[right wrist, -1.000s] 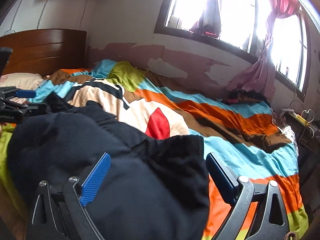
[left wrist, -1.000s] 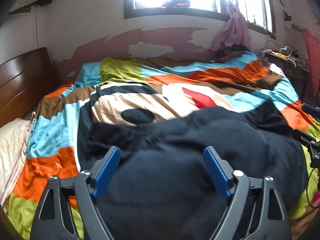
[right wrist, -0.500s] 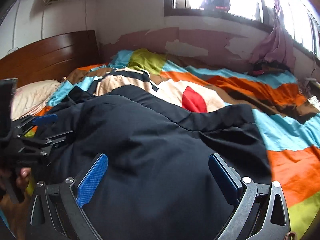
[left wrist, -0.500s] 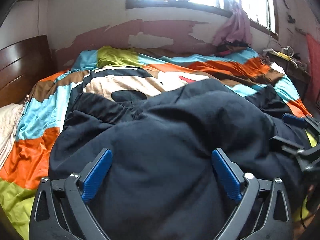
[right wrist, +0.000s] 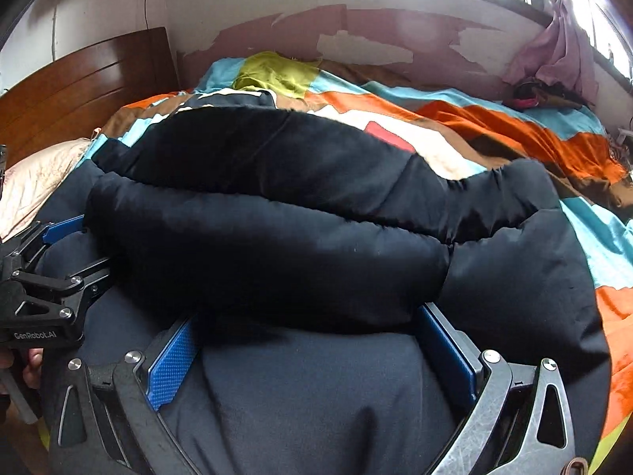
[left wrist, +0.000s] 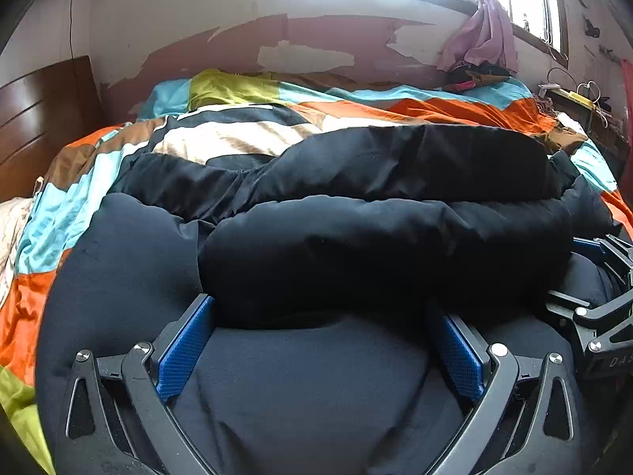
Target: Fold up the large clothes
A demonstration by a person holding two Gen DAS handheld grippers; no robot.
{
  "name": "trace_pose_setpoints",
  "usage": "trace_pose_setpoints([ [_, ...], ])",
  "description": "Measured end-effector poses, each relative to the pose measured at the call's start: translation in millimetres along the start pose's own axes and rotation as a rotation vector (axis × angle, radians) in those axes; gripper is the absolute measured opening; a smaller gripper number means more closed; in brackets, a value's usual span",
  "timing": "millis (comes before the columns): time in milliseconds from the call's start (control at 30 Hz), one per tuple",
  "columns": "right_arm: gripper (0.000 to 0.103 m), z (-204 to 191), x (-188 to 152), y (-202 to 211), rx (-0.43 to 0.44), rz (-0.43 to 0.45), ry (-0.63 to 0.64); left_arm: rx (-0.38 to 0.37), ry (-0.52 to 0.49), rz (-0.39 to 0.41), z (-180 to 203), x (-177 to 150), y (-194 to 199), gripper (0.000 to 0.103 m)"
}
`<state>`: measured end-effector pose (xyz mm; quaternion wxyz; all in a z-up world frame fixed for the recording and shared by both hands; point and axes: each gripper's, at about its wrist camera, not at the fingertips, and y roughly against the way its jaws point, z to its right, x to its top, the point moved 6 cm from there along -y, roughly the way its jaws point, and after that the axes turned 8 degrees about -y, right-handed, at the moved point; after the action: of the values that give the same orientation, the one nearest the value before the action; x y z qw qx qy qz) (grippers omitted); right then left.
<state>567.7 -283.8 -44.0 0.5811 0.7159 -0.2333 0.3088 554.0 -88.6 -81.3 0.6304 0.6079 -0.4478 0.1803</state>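
A large black padded jacket point(left wrist: 356, 245) point(right wrist: 277, 237) lies on the bed, with its upper part doubled over the lower part toward me. My left gripper point(left wrist: 320, 308) straddles the near rim of that fold. Its jaws are opening, the fabric lies loose between the blue pads point(left wrist: 182, 348), and they do not squeeze it. My right gripper point(right wrist: 306, 316) stands wide the same way over the fold further right. Each gripper also shows in the other's view: the right gripper point(left wrist: 593, 297) at the edge, the left gripper point(right wrist: 51, 269) with a hand point(right wrist: 31, 360) below it.
A striped, many-coloured bed cover point(left wrist: 59, 206) point(right wrist: 514, 126) spreads under the jacket. A wooden headboard point(right wrist: 79, 91) and a pale pillow point(right wrist: 35, 182) are at the left. Pink cloth point(left wrist: 482, 35) hangs by the window, and a cluttered side table point(left wrist: 569, 95) stands at the right.
Both grippers came down and forward with the jacket, and its top part now lies folded over the lower part. The left jaws have spread wider.
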Motion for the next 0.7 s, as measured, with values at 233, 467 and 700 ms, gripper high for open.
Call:
trace_pose_setpoints([
  [233,0.103,5.6,-4.0,-10.8,-0.009,0.005,-0.006,0.025,-0.02,0.026,4.1,-2.7,-6.3,0.102],
  [467,0.103,1.5,-2.1,9.9,-0.036,0.025,0.01,-0.012,-0.012,-0.062,-4.5,0.2,13.4,0.102],
  [700,0.103,-18.8,-7.9,67.1,-0.045,0.091,0.077,-0.021,0.05,-0.094,-19.8,-4.9,53.3,0.102],
])
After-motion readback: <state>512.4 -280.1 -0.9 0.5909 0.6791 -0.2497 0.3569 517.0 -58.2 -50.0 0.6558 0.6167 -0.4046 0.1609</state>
